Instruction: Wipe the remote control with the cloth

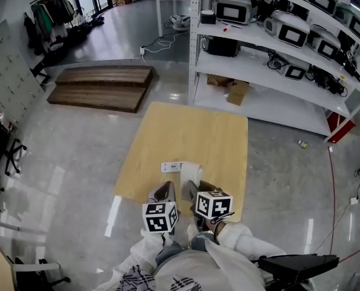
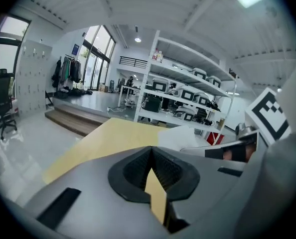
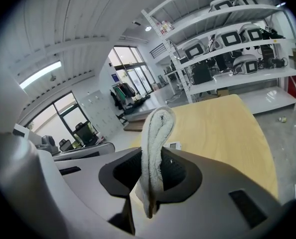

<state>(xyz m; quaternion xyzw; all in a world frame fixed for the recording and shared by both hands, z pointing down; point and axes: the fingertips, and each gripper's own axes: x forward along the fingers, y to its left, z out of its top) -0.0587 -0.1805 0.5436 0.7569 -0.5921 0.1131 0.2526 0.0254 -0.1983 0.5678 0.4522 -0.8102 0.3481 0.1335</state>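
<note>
Our right gripper pinches the folded cloth just beside the remote control lying on the surface; our left gripper, pressed together and empty, hovers near it. We'd best press the cloth flat, wiping lengthwise.

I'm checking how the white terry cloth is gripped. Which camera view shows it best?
The right gripper view: the white terry cloth sits centre, folded and pinched in the jaws of the right gripper. The head view shows only a small white lump. The left gripper view catches just a pale patch, probably the cloth.
</note>
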